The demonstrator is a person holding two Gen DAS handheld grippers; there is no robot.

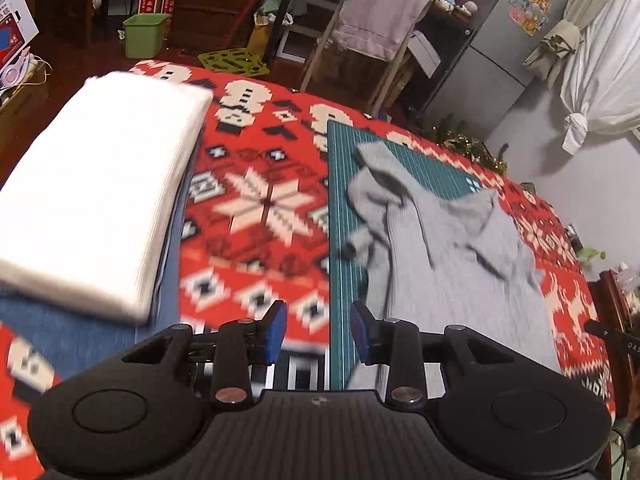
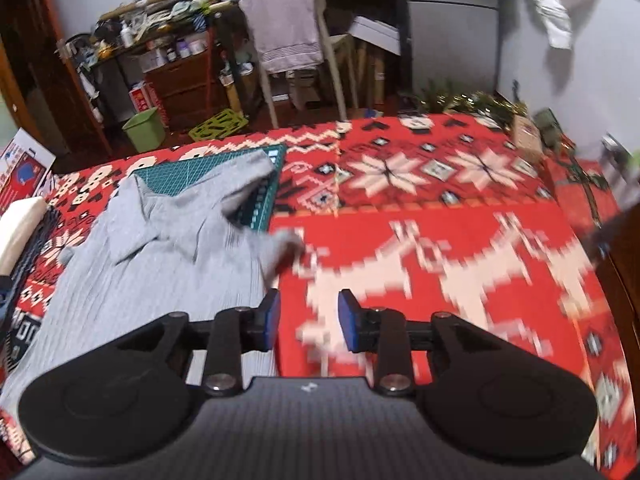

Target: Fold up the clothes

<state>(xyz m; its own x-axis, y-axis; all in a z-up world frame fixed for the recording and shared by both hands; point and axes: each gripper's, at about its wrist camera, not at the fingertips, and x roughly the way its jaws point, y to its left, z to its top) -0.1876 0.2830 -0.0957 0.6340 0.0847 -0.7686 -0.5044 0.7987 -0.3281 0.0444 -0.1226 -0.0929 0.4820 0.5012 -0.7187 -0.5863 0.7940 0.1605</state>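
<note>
Left gripper (image 1: 319, 330) agape above grey hoodie (image 1: 452, 256)

Red patterned blanket (image 1: 256, 208) carries green mat (image 1: 340, 216); folded white cloth (image 1: 100, 192).

left gripper (image 1: 319, 332): jaws apart, nothing between the blue pads (image 1: 277, 330), above the left edge of the green cutting mat (image 1: 340, 216). grey hooded garment (image 1: 452, 256): crumpled, lying on the mat, hood toward its far end. red patterned blanket (image 1: 260, 208): under the mat. folded white cloth (image 1: 100, 196): well left of the mat, stacked on blue fabric (image 1: 72, 336). green bin (image 1: 144, 34): on the floor beyond.
</note>
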